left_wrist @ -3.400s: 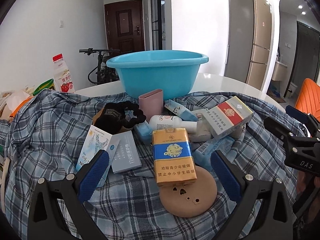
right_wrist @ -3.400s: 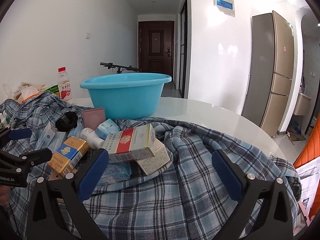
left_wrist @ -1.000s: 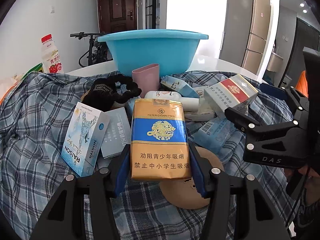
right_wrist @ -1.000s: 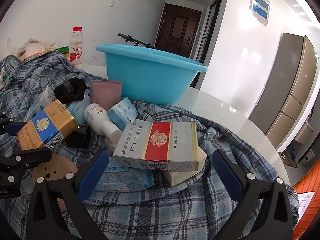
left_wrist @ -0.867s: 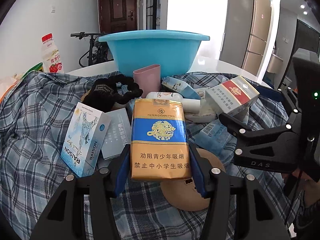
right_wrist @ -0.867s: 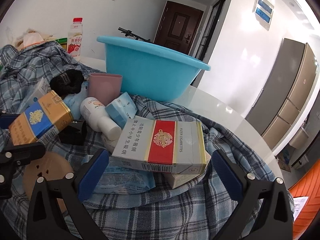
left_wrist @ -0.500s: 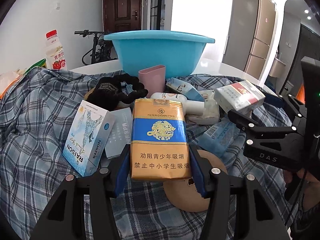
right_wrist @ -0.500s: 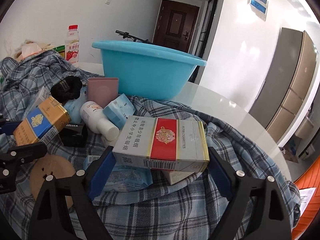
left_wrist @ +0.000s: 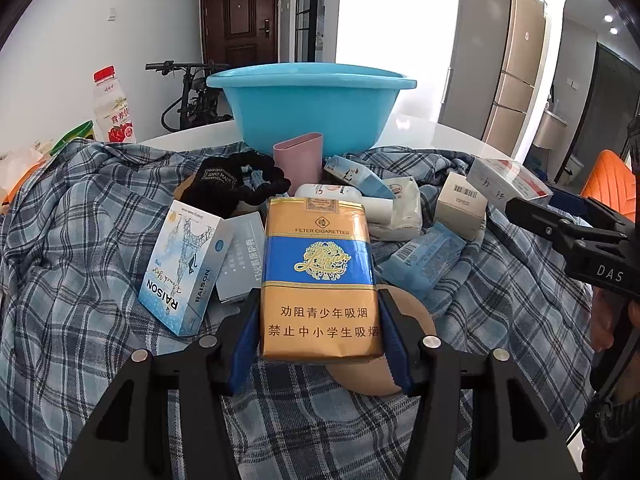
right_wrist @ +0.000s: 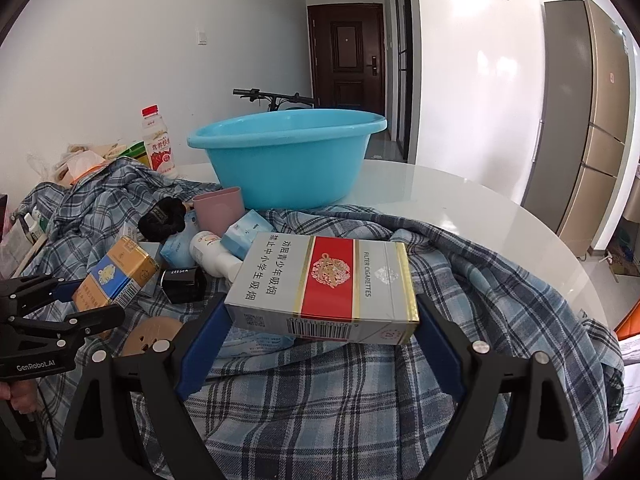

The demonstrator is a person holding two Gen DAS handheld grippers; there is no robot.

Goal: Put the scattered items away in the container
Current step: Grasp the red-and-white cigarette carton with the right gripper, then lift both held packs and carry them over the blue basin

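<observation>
The gold-and-blue carton [left_wrist: 320, 276] is clamped by the left hand-held gripper [left_wrist: 320, 336], above the plaid cloth [left_wrist: 80, 240]. The red-and-silver carton [right_wrist: 324, 288] is gripped at both ends by the right hand-held gripper [right_wrist: 320, 340], whose jaws have just been closing. The blue basin [right_wrist: 288, 156] stands beyond the clutter on the white desk [right_wrist: 460, 200]; bare surface is seen to its right.

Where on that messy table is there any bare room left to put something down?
Bare white tabletop lies right of the blue basin, beyond the plaid shirt. The basin's visible inside looks free. In front of the basin, around the pink cup, it is crowded.
</observation>
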